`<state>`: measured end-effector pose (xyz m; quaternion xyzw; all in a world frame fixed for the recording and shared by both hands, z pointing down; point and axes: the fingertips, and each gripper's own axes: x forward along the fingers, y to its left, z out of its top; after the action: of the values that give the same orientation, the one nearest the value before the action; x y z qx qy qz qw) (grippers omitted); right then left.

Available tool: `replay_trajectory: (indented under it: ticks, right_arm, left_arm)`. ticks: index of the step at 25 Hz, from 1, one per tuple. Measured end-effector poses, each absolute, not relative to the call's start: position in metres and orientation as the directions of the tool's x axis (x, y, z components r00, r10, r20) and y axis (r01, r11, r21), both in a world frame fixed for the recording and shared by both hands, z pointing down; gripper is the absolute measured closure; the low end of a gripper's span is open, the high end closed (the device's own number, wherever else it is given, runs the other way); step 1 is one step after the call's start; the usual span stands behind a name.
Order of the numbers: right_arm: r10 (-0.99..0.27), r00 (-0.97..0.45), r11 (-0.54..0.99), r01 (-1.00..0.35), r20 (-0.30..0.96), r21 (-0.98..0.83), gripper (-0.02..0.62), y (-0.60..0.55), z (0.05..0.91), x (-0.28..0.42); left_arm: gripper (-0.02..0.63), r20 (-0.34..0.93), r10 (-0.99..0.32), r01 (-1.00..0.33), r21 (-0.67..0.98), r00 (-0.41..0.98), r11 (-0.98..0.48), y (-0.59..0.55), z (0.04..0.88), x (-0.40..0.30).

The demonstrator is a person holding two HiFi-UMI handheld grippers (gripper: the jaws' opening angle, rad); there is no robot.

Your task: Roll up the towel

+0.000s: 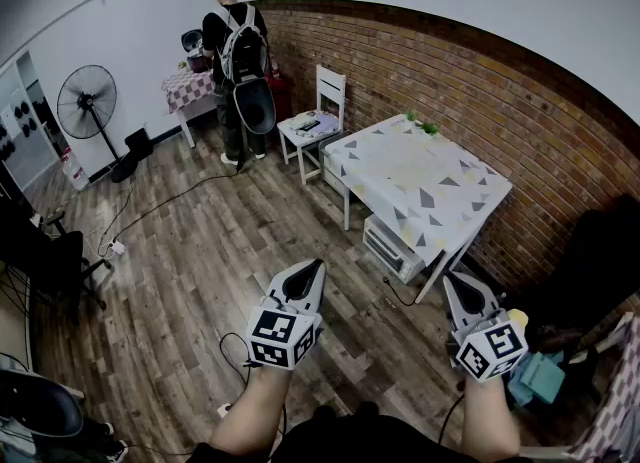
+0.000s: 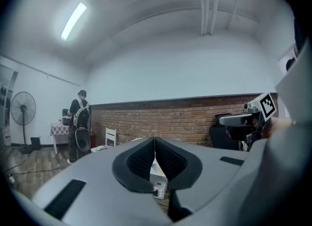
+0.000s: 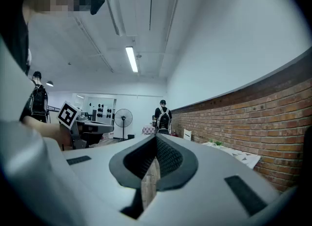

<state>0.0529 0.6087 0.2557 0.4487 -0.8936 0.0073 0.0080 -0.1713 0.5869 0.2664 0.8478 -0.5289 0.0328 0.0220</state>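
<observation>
Grey jaws of the left gripper (image 2: 155, 146) are pressed together with nothing between them, and the right gripper (image 3: 156, 147) is clenched the same way, equally empty. Both are held level and apart in front of the person's body, pointing out over the wooden floor (image 1: 190, 261). This reads as a neutral carrying pose, not a reach, since nothing lies within range of either tip.

Past the right gripper stands a table (image 1: 420, 186) under a triangle-patterned cloth, set against the brick wall (image 1: 480, 101), probably the work surface. A white boxy appliance (image 1: 393, 248) sits on the floor beneath it.

No towel can be made out on the table or anywhere else. A teal item (image 1: 540, 376) low beside the right forearm might be cloth, but I cannot tell. Rolling has not begun.

Farther off, a person with a backpack (image 1: 238, 56) stands at a small table, near a white chair (image 1: 318, 116) and a standing fan (image 1: 87, 103).
</observation>
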Motion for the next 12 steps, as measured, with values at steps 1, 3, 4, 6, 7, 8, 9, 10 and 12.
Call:
replay_trajectory:
  ticks: [1,3,4,6,7,8,9,10,12]
  right_arm:
    - [-0.801,-0.598,0.598,-0.801,0.022,-0.006,0.584,0.608,0.256,0.055]
    - [-0.800,-0.600,0.600,-0.800,0.024,-0.006,0.584,0.607,0.257,0.060]
    - [-0.800,-0.600,0.600,-0.800,0.024,-0.006,0.584,0.606,0.258,0.062]
    - [-0.800,-0.600,0.600,-0.800,0.024,-0.008,0.584,0.604,0.259,0.067]
    - [-0.801,-0.598,0.598,-0.801,0.026,-0.008,0.584,0.603,0.260,0.069]
    - [-0.803,-0.595,0.595,-0.803,0.030,-0.007,0.584,0.602,0.261,0.072]
    - [-0.806,-0.591,0.592,-0.806,0.036,-0.002,0.584,0.601,0.263,0.075]
    - [-0.808,-0.588,0.589,-0.808,0.044,0.008,0.584,0.601,0.265,0.078]
    - [-0.804,-0.592,0.594,-0.804,0.052,0.033,0.584,0.602,0.267,0.081]
  left_arm:
    - [0.588,0.081,-0.894,-0.897,0.005,0.440,-0.441,0.586,0.267,-0.169]
    - [0.588,0.086,-0.891,-0.895,0.008,0.445,-0.446,0.584,0.269,-0.164]
    - [0.588,0.089,-0.890,-0.894,0.010,0.448,-0.449,0.583,0.270,-0.161]
    - [0.588,0.095,-0.887,-0.892,0.011,0.451,-0.452,0.581,0.272,-0.157]
    - [0.588,0.098,-0.887,-0.892,0.012,0.451,-0.452,0.580,0.273,-0.155]
    - [0.588,0.102,-0.887,-0.892,0.013,0.451,-0.452,0.579,0.274,-0.153]
    - [0.588,0.107,-0.887,-0.893,0.013,0.449,-0.450,0.578,0.275,-0.151]
    - [0.588,0.111,-0.887,-0.894,0.011,0.447,-0.449,0.578,0.277,-0.149]
    - [0.588,0.119,-0.888,-0.895,0.007,0.443,-0.446,0.577,0.280,-0.144]
